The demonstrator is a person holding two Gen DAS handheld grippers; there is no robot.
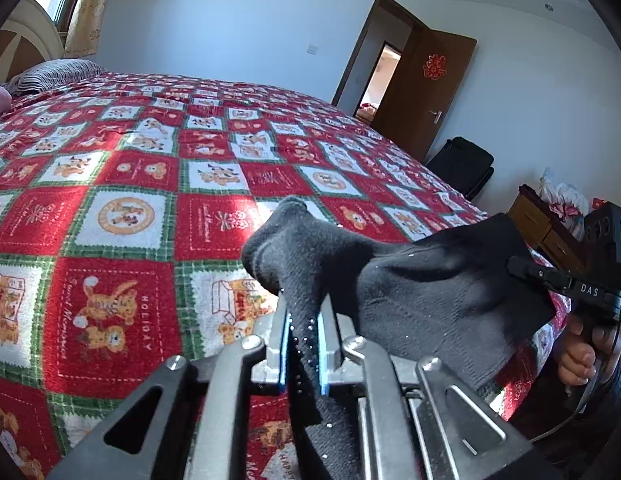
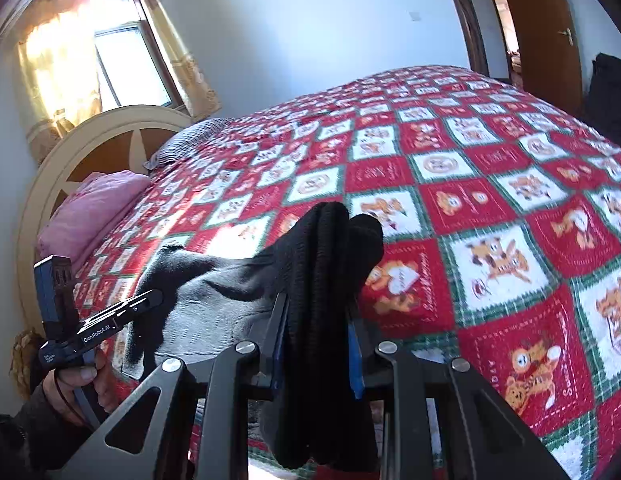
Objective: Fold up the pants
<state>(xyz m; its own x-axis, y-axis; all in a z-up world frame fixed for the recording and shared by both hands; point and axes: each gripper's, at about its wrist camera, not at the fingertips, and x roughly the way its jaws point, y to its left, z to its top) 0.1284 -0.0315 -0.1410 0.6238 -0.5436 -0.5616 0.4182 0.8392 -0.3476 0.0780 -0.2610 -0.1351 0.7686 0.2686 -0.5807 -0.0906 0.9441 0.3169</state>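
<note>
The black pants [image 1: 410, 280] hang stretched between my two grippers above the near edge of the bed. My left gripper [image 1: 304, 312] is shut on one bunched end of the pants, with cloth sticking up past the fingertips. My right gripper [image 2: 316, 312] is shut on the other end of the pants [image 2: 322, 264], a thick fold of ribbed cloth. The right gripper also shows at the right edge of the left wrist view [image 1: 570, 284], and the left gripper at the lower left of the right wrist view [image 2: 102, 328].
The bed carries a red, green and white checked blanket [image 1: 130, 200] with bear pictures. A pink pillow [image 2: 90, 208] and a striped pillow [image 2: 198, 136] lie by the round headboard [image 2: 70, 152]. A brown door [image 1: 422, 84] stands open beyond the bed. A wooden cabinet [image 1: 538, 224] is beside it.
</note>
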